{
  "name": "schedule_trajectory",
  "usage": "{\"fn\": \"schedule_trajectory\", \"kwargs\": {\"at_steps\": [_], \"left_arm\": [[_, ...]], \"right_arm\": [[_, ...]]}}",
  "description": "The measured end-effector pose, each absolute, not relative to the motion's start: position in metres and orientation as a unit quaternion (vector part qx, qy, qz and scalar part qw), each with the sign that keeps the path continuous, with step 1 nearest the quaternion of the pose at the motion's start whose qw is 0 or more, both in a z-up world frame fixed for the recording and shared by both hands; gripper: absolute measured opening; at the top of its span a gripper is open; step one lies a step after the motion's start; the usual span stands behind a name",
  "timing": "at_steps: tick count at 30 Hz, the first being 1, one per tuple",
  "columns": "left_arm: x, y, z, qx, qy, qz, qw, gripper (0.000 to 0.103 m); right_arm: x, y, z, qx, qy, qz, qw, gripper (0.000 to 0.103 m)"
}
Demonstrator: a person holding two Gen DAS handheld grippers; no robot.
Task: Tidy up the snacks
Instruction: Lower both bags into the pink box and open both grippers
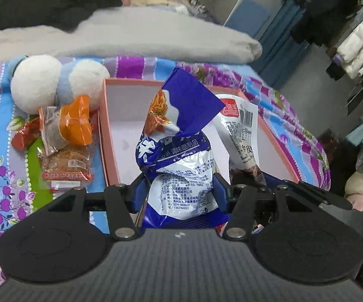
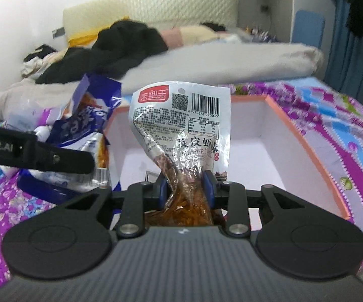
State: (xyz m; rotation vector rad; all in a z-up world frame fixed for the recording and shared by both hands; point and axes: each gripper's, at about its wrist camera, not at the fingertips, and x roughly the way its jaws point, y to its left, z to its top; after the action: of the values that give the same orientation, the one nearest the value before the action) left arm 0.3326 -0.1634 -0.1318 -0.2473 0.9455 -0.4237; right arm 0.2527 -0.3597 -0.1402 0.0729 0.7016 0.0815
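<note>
While both packets hang over the pink box (image 1: 110, 130), ready to drop in, the left tongs (image 1: 181, 188) pinch a crinkly blue-and-white snack bag (image 1: 181, 156) at its middle and the right tongs (image 2: 185, 188) squeeze a glossy silver shrimp packet (image 2: 181, 125) at its narrow waist; more wrapped snacks (image 1: 65, 136) wait on the floral bed (image 1: 0, 176)

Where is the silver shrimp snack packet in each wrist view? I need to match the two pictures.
Left wrist: silver packet stands right of centre, over the pink box, beside the blue bag.
Right wrist: same packet is at centre, pinched in the right gripper.
Shared landmark: the pink box.
</note>
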Motion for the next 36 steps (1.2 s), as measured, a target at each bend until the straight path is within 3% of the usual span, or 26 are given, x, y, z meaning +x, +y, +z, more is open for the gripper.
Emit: {"fn": "schedule_trajectory", "kwargs": {"at_steps": [5, 8, 10, 11, 14, 36], "left_arm": [[0.342, -0.172, -0.139, -0.107, 0.466, -0.196, 0.856, 0.06], [0.341, -0.172, -0.143, -0.104, 0.469, -0.195, 0.855, 0.061], [0.338, -0.171, -0.142, -0.101, 0.468, -0.195, 0.856, 0.066], [0.338, -0.17, -0.142, -0.104, 0.467, -0.196, 0.856, 0.074], [0.332, -0.168, -0.135, -0.102, 0.456, -0.198, 0.862, 0.077], [0.251, -0.116, -0.084, -0.107, 0.353, -0.184, 0.911, 0.077]], "right_arm": [[0.263, -0.373, -0.152, 0.053, 0.371, 0.031, 0.927, 0.033], [0.26, -0.375, -0.155, 0.057, 0.373, 0.025, 0.926, 0.039], [0.258, -0.376, -0.154, 0.062, 0.373, 0.024, 0.926, 0.04], [0.257, -0.376, -0.153, 0.061, 0.372, 0.021, 0.926, 0.04], [0.255, -0.379, -0.148, 0.072, 0.365, 0.023, 0.928, 0.058], [0.201, -0.349, -0.107, 0.067, 0.298, 0.042, 0.951, 0.058]]}}
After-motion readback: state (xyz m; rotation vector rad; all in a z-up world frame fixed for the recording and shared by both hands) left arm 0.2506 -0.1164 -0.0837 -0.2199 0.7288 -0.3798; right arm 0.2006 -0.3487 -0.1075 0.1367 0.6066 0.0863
